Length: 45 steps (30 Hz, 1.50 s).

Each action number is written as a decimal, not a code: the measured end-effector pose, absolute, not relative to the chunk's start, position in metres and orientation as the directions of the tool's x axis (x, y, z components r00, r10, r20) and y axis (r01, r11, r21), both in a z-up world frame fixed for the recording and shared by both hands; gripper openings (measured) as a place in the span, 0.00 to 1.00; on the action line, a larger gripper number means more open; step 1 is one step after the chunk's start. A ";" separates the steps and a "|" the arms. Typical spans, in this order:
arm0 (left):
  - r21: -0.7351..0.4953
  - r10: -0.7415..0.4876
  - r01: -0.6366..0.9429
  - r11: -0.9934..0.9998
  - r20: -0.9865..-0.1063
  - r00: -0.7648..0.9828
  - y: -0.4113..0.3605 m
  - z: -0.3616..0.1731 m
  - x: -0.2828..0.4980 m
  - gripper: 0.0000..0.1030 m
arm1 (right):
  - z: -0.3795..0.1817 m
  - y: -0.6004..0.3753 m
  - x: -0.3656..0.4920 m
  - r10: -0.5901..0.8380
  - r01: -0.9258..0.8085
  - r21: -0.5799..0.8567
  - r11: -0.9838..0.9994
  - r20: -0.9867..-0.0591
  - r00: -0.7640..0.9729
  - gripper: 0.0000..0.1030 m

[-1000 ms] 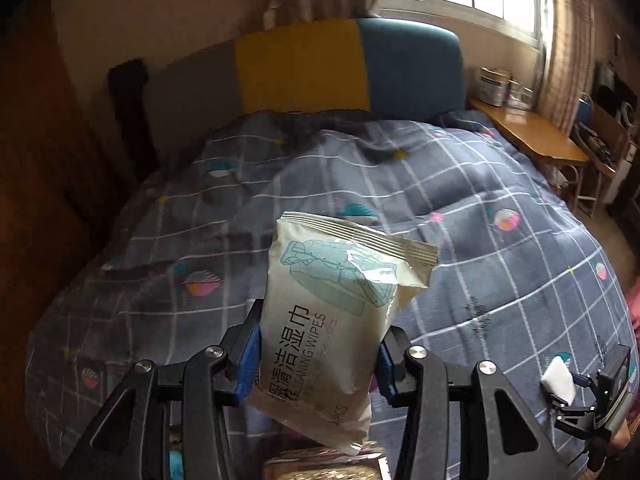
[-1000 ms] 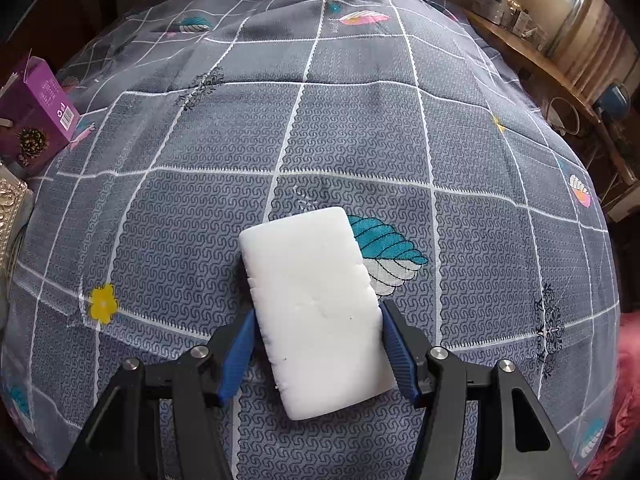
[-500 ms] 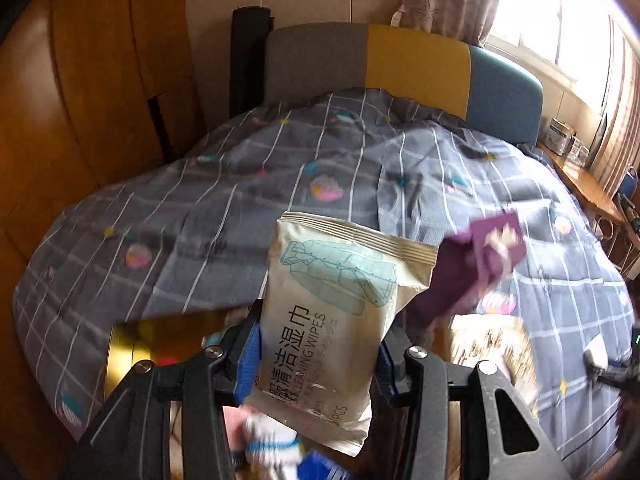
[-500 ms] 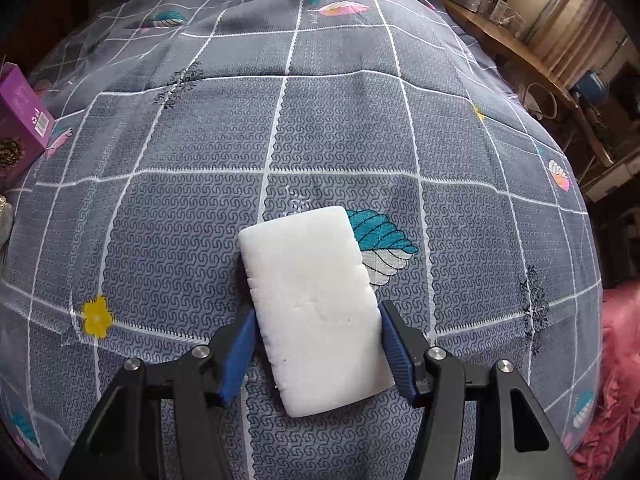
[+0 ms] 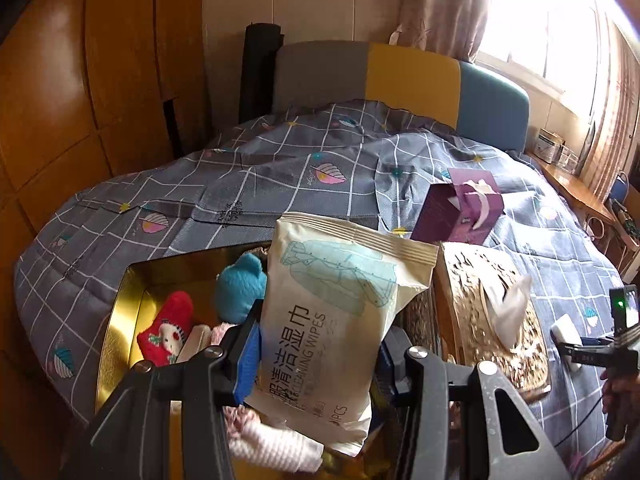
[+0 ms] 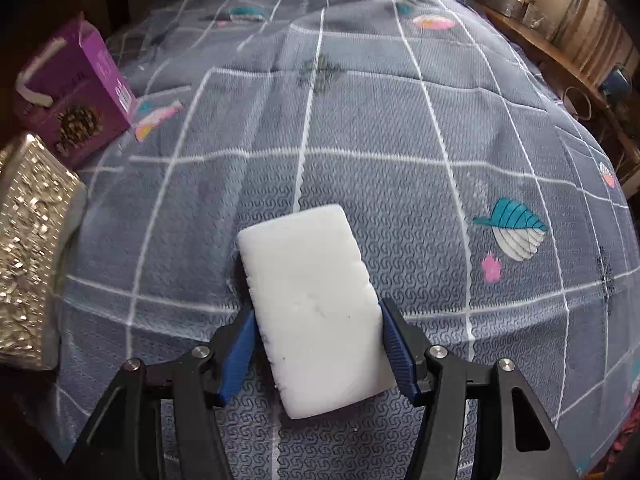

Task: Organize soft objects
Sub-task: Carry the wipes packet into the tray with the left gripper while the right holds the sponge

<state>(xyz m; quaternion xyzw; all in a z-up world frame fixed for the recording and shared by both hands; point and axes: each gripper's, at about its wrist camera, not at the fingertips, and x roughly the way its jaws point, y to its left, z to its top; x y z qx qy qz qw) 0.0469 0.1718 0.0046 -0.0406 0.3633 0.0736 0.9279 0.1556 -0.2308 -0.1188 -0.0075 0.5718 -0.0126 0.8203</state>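
Wipes first: we hold the wipes pack (image 5: 332, 312) pinched upright in our left gripper (image 5: 320, 356), right above the gold box (image 5: 120, 312) on the bed (image 5: 280, 168), where a red sock (image 5: 168, 332), a blue plush (image 5: 240, 292) and pink knitwear (image 5: 272, 444) already lie. Our right gripper (image 6: 316, 352) clamps a white sponge (image 6: 312, 304) over bare bedspread (image 6: 400, 140), well apart from the box.

To do this well, we judge we should lower the pack towards the free space beside the sock and spread the jaws only once its bottom edge rests on something, so it does not tip over the rim. The sponge can follow.

Much is hidden from us. The pack covers the middle of the box, so we cannot tell how much room remains. The near rim is lost behind the gripper. The glittery tissue box (image 5: 492, 312) and the purple carton (image 5: 460, 212) sit just beside the gold box; whether they touch it is unclear.
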 end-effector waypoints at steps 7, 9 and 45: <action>-0.044 0.080 -0.153 0.987 -0.695 0.715 0.176 -0.004 0.034 0.46 | -0.122 -0.235 0.150 -0.011 0.025 -0.002 1.000 -0.934 0.358 0.62; -0.045 0.076 -0.151 0.988 -0.704 0.706 0.176 -0.009 0.032 0.46 | -0.123 -0.236 0.149 -0.017 0.023 -0.010 1.000 -0.932 0.361 0.62; -0.203 0.165 -0.430 0.880 -0.718 0.676 0.296 -0.020 -0.037 0.46 | -0.121 -0.218 0.143 -0.056 -0.025 -0.070 0.997 -0.926 0.372 0.62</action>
